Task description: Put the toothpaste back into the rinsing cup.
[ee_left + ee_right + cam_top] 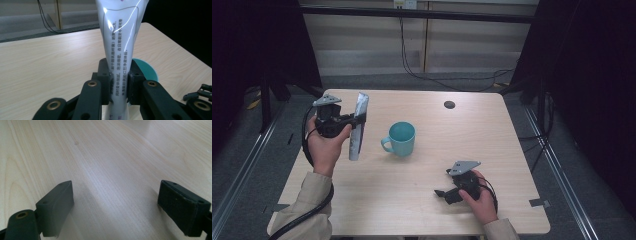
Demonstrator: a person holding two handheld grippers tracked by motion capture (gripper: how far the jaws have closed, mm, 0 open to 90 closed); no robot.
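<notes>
Left tool (358,120), held above the left side of the light wooden counter (492,150), with its jaws clamped on a white tube (357,127) printed with dark text; the tube stands nearly upright, its wide crimped end up and its lower end near the counter surface. A teal mug (400,138) stands near the middle of the counter, just right of the tube, handle toward the left tool. Right tool (443,194), low over the counter's near right part, jaws spread wide with nothing between them but bare wood.
</notes>
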